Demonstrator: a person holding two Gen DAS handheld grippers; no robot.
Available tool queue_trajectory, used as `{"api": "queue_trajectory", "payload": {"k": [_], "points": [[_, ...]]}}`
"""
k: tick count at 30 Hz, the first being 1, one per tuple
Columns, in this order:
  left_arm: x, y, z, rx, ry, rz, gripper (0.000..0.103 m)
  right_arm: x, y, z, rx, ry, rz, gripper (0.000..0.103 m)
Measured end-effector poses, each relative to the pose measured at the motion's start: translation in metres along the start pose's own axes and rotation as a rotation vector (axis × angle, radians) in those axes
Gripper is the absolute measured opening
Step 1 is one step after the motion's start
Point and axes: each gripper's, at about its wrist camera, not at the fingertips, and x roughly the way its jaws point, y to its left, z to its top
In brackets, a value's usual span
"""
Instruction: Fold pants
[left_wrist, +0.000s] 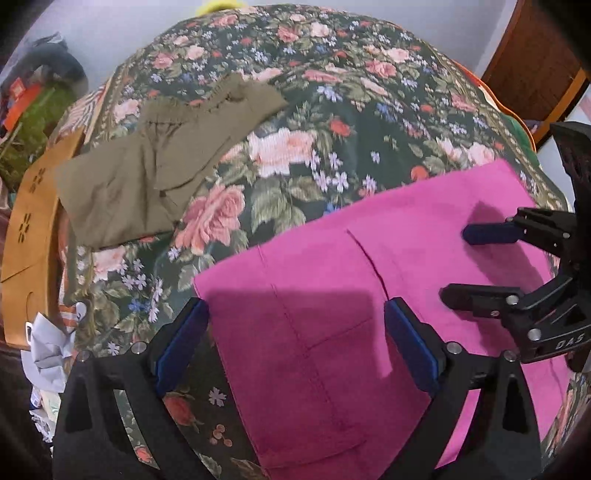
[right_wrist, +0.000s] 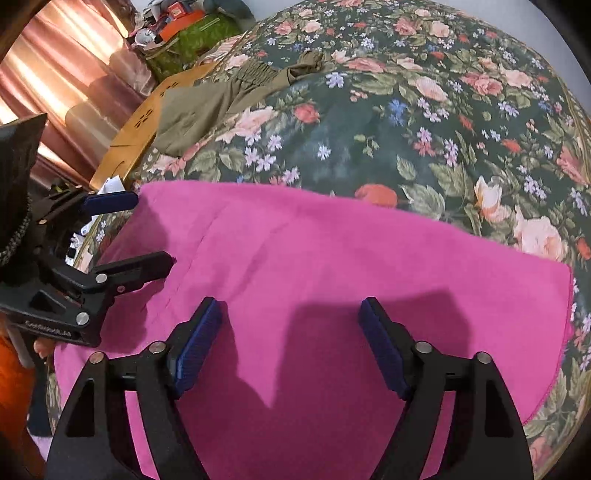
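Observation:
Bright pink pants (left_wrist: 369, 295) lie folded flat on a floral bedspread (left_wrist: 295, 122), at the near edge. They also show in the right wrist view (right_wrist: 332, 266). My left gripper (left_wrist: 295, 314) is open and empty, hovering just above the pants' left part. My right gripper (right_wrist: 291, 314) is open and empty, above the pants' middle. The right gripper also shows at the right edge of the left wrist view (left_wrist: 458, 264), and the left gripper at the left edge of the right wrist view (right_wrist: 151, 230).
Olive-green pants (left_wrist: 147, 166) lie folded at the bed's far left, also seen in the right wrist view (right_wrist: 207, 103). A tan wooden board (left_wrist: 29, 236) stands beside the bed. Clutter (right_wrist: 177, 33) and a pink curtain (right_wrist: 55, 74) lie beyond.

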Motion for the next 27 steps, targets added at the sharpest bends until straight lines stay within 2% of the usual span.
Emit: {"api": "queue_trajectory", "payload": {"k": [6, 18, 27], "points": [[-0.005, 0.003, -0.015, -0.002, -0.015, 0.001, 0.101, -0.01, -0.004, -0.021, -0.012, 0.002, -0.015, 0.084], [-0.039, 0.003, -0.046, -0.031, -0.046, 0.053, 0.101, -0.046, -0.019, -0.063, 0.064, -0.006, -0.051, 0.084], [-0.064, 0.009, -0.076, -0.07, -0.04, 0.059, 0.101, -0.076, -0.018, -0.101, 0.074, -0.045, -0.121, 0.084]]}}
